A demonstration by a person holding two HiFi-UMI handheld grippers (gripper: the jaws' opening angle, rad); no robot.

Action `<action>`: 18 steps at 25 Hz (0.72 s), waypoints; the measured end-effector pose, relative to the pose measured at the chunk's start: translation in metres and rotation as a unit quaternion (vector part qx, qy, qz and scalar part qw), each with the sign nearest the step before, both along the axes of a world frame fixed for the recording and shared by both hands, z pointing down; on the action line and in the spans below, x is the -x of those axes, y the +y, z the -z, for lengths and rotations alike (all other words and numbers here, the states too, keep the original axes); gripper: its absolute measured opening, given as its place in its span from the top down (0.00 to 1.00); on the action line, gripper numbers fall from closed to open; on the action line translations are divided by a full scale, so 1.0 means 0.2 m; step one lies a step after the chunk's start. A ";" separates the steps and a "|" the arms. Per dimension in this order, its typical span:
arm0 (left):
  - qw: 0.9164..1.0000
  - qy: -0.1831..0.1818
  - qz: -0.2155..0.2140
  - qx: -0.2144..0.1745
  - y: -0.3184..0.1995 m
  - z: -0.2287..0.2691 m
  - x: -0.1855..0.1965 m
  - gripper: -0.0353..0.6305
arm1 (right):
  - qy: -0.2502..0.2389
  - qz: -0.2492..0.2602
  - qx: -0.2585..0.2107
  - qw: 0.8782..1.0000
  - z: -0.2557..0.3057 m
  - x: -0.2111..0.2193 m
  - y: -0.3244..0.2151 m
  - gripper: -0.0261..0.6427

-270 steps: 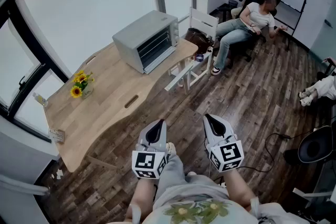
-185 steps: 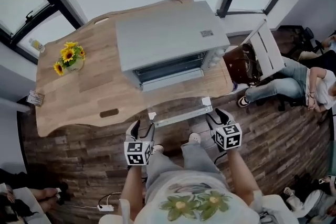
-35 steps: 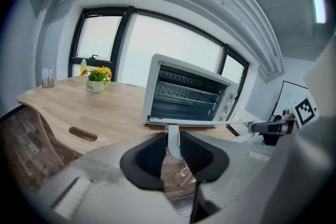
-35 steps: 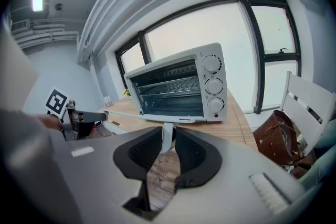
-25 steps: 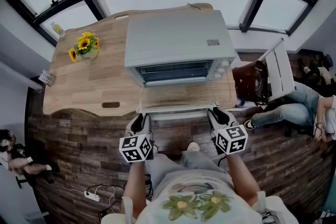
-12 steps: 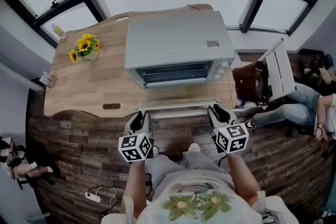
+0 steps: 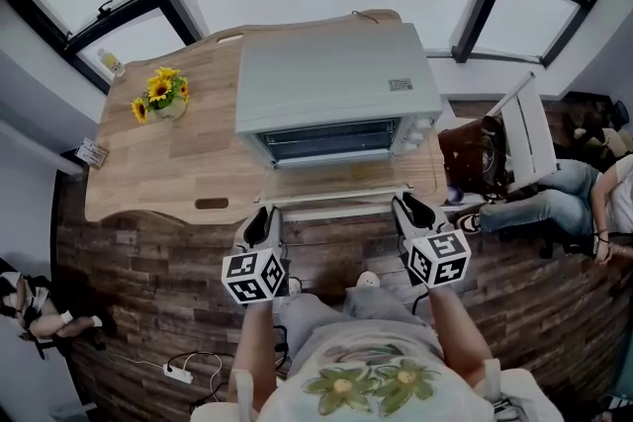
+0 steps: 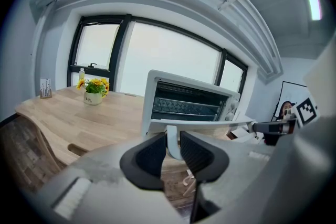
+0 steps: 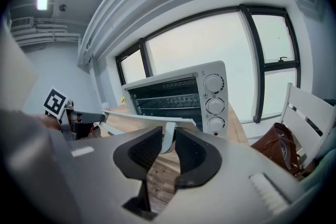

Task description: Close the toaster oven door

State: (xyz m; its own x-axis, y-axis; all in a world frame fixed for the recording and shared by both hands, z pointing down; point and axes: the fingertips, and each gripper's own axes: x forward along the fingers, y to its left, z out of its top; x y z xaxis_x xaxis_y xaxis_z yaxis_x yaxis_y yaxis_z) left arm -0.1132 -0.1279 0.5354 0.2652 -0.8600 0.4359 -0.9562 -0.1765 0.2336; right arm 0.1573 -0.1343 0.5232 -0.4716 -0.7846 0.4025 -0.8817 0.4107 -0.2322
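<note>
A white toaster oven (image 7: 336, 84) stands on the wooden table (image 7: 168, 168), its door (image 7: 336, 181) hanging open toward me with the handle (image 7: 336, 210) along the front edge. My left gripper (image 7: 261, 224) is shut on the handle's left post (image 8: 172, 145). My right gripper (image 7: 406, 210) is shut on the right post (image 9: 167, 139). In the left gripper view the oven (image 8: 189, 99) shows its racks above the raised door (image 8: 205, 124). The right gripper view shows the oven's knobs (image 9: 214, 94) and the door (image 9: 142, 118) running off to the left.
A pot of sunflowers (image 7: 161, 97) and a small card stand (image 7: 91, 153) sit on the table's left. A white chair (image 7: 529, 138) and a brown bag (image 7: 475, 153) stand right of the table, with a seated person (image 7: 584, 203) beyond. A power strip (image 7: 176, 373) lies on the floor.
Both grippers have crept a little toward the oven with the handle in them, and the door's front edge has risen slightly.
</note>
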 end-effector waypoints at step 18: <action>1.000 0.002 0.006 -0.008 -0.08 0.08 0.00 0.80 | -0.008 0.000 -0.017 1.000 0.09 0.00 -0.08 0.84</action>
State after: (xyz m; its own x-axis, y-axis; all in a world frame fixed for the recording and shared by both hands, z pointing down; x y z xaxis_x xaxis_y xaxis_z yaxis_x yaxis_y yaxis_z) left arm -0.1139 -0.1437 0.5185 0.2560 -0.8705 0.4204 -0.9575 -0.1686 0.2339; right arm 0.1570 -0.1498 0.5059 -0.4776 -0.7979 0.3678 -0.8780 0.4186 -0.2321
